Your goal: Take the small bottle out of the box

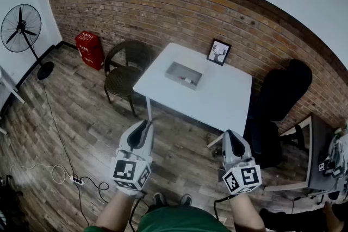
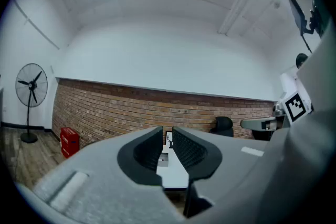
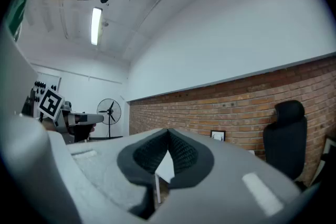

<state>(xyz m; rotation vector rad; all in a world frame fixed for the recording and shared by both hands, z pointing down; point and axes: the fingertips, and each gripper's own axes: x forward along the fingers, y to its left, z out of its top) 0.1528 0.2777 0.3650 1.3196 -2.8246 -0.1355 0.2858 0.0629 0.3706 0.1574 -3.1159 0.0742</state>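
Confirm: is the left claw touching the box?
Apart. Head view shows the left claw over the floor, well short of the table that carries the box.

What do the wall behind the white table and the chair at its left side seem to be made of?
Wall: bare red-brown brick, matte; mortar lines show. Chair: probably dark woven wicker or rattan; the rounded back looks woven, but it is small.

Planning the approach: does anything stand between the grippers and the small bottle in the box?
Nothing visible. Only floor separates the left gripper and right gripper from the white table; wicker chair and office chair flank it. Just the box's walls ring the small bottle.
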